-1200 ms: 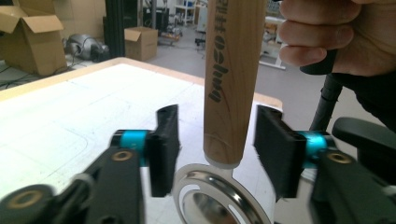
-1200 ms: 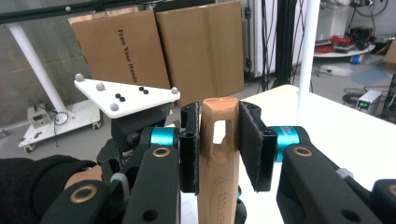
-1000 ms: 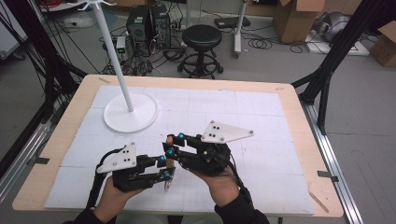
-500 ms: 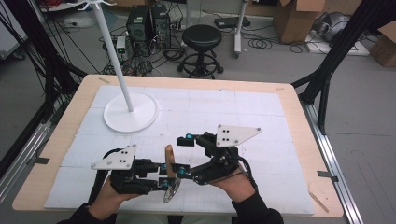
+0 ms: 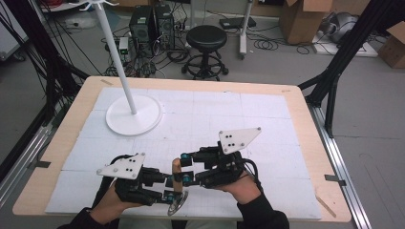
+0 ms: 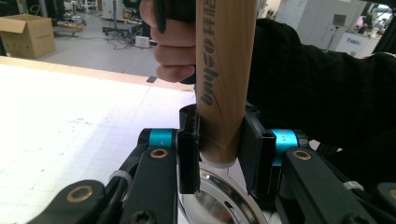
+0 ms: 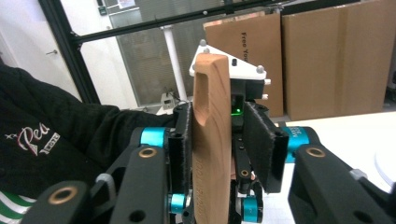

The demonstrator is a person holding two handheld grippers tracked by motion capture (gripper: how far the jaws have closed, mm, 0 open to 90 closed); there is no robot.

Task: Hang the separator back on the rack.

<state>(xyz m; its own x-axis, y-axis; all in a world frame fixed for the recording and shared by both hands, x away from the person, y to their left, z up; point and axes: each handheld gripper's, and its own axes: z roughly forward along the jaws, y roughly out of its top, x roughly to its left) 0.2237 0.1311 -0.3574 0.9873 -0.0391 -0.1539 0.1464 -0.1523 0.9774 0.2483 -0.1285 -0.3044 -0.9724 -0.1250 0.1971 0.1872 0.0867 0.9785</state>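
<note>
A light wooden handle with dark lettering [image 6: 219, 79] stands between the two grippers near the person's edge of the desk [image 5: 305, 129], and at its lower end is a round shiny metal head [image 5: 176, 204], possibly a strainer or ladle; I cannot tell which. The left gripper [image 5: 168, 187] is clenched on the lower end of the handle: in the left gripper view both black pads press the wood just above the metal head [image 6: 219, 200], which lies directly below the jaws. The right gripper [image 5: 184, 169] faces the left one and takes the handle higher up. In the right gripper view the handle [image 7: 212, 140], with a long slot near its top, lies against the left pad [image 7: 181, 140], while a gap shows beside the right pad, so this gripper looks released or not fully closed. Far from both grippers, a white pole on a round white base [image 5: 133, 114] stands on the white gridded mat [image 5: 215, 114].
</note>
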